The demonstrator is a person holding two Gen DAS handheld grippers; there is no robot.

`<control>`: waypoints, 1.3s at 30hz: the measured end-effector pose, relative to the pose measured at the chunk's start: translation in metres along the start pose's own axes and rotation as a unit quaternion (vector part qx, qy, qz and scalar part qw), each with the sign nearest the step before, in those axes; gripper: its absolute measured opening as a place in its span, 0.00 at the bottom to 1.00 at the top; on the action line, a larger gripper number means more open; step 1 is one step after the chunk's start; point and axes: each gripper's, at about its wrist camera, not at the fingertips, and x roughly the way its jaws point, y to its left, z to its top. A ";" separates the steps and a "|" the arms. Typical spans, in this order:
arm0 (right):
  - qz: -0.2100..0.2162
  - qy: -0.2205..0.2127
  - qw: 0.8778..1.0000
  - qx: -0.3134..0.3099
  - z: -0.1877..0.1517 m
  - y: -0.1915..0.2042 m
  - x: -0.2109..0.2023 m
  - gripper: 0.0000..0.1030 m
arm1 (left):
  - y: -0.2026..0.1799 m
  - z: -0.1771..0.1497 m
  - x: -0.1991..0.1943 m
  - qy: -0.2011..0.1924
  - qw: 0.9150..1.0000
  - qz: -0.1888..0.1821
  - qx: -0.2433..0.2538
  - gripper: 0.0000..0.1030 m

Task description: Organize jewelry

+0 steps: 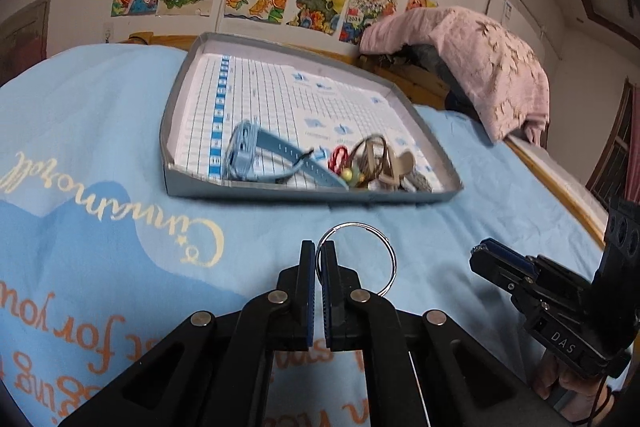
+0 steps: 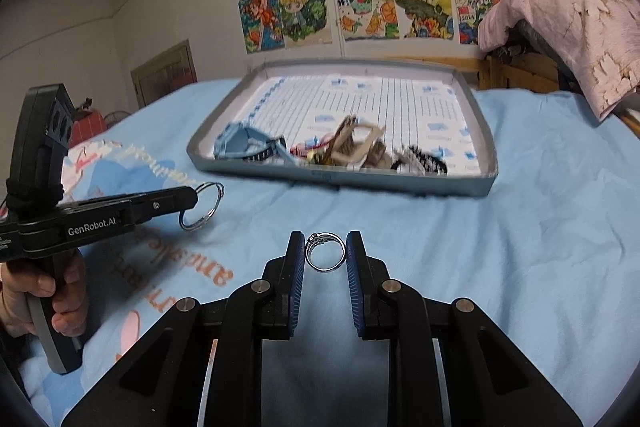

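Above a light blue bedspread (image 2: 520,227), the left gripper (image 1: 319,255) pinches a large silver split ring (image 1: 356,255); the right gripper (image 2: 325,251) clamps a small silver finger ring (image 2: 325,251), both seemingly bound for the shallow grey cardboard tray (image 2: 476,187) of jewelry ahead.

The right hand-held gripper (image 2: 325,254) clamps a silver ring (image 2: 325,251) above the blue bedsheet (image 2: 520,247).
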 end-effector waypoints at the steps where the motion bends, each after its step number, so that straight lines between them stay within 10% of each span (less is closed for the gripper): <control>1: 0.000 -0.005 1.000 0.002 0.003 -0.002 0.000 0.18 | 0.000 0.004 0.000 -0.004 1.000 -0.002 -0.005 0.03; 15: -0.018 -0.044 0.996 0.071 0.076 -0.057 0.066 0.18 | -0.009 0.074 0.062 -0.033 0.999 0.037 -0.009 0.03; 35: -0.037 0.041 0.994 0.097 0.057 -0.075 0.114 0.18 | -0.005 0.070 0.097 -0.002 0.998 0.052 -0.027 0.04; 39: -0.037 0.034 0.993 0.103 0.057 -0.077 0.111 0.33 | -0.004 0.070 0.098 -0.001 0.998 0.052 -0.032 0.05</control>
